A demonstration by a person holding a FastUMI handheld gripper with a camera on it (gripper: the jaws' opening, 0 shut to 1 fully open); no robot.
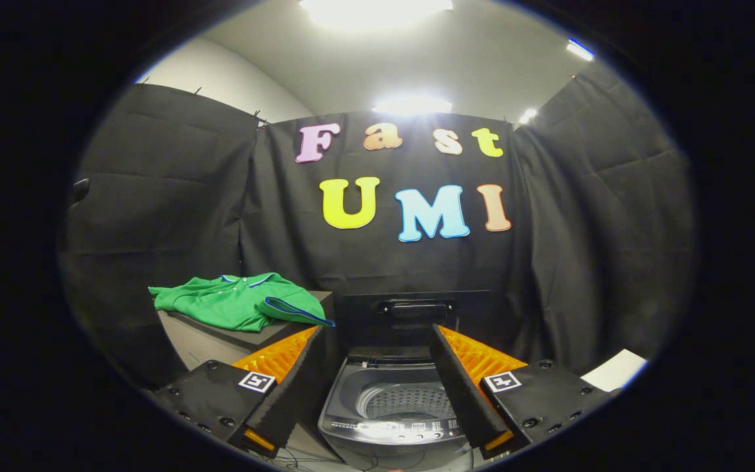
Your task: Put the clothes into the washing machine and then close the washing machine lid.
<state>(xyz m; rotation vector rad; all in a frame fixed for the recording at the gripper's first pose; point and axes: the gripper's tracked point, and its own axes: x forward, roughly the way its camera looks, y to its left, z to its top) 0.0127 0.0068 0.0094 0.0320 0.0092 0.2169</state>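
A folded green polo shirt (pixel 236 301) with blue trim lies on a dark box-like stand (pixel 220 341), beyond my left finger. A grey top-loading washing machine (pixel 394 419) stands between and just ahead of my fingers. Its dark lid (pixel 417 314) is raised upright at the back, and the perforated drum (pixel 407 401) shows with nothing in it. My gripper (pixel 377 442) is open, held above the machine's front panel, with nothing between its fingers.
Black cloth walls close the booth on the left, back and right. A white sheet (pixel 613 370) lies low to the right of my right finger. The shirt's stand sits right against the machine's left side.
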